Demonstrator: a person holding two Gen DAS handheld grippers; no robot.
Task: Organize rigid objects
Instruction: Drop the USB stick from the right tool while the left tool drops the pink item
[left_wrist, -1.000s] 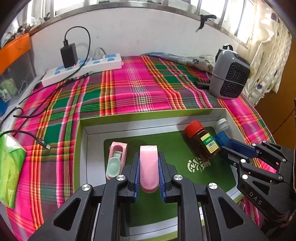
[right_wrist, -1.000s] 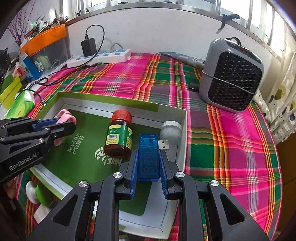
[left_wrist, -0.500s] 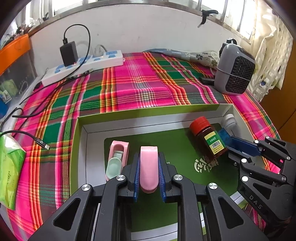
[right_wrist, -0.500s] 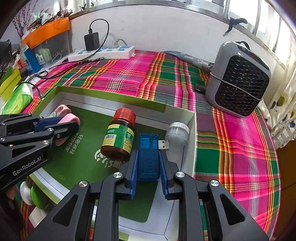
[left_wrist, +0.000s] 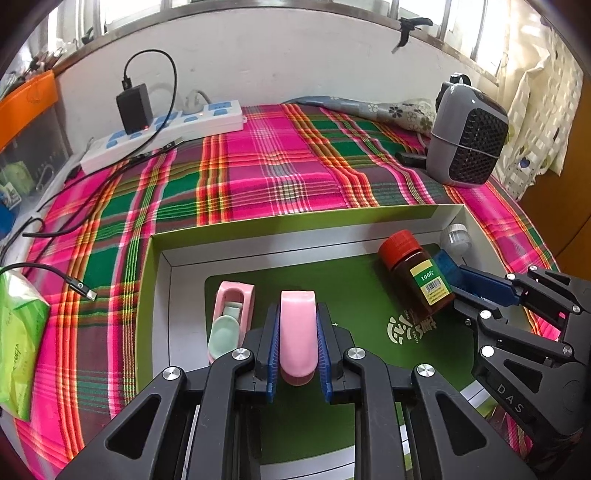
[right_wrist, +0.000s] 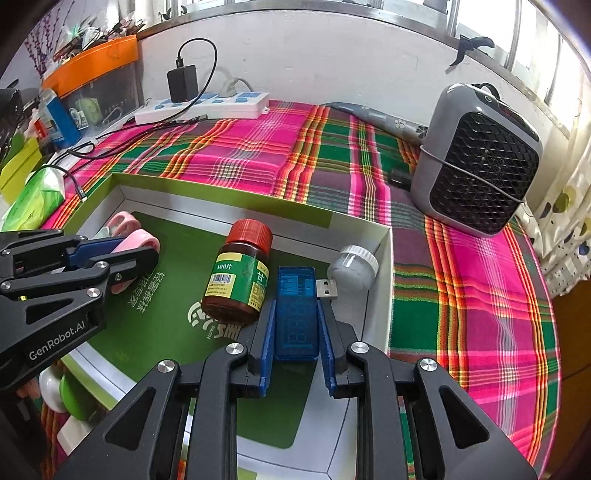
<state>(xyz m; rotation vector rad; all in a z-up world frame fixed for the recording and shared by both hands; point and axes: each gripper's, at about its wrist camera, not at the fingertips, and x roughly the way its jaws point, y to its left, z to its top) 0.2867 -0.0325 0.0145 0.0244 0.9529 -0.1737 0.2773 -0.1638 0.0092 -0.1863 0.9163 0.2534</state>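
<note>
Left claw (left_wrist: 297, 343) clamps a pink clip (left_wrist: 297, 332); right claw (right_wrist: 297, 332) clamps a blue USB tester (right_wrist: 296, 314).

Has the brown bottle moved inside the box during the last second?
Cannot tell. The brown bottle lies beside the white jar in the box corner as before; only the cameras seem to shift.

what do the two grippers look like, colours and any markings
Both are black, angular linkage frames with triangular cut-outs and silver screw heads, ending in ribbed blue finger pads. The left gripper carries white "GenRobot.AI" lettering on its side; the right gripper shows "DAS" in pale letters. No cables or sleeves are visible.
</note>
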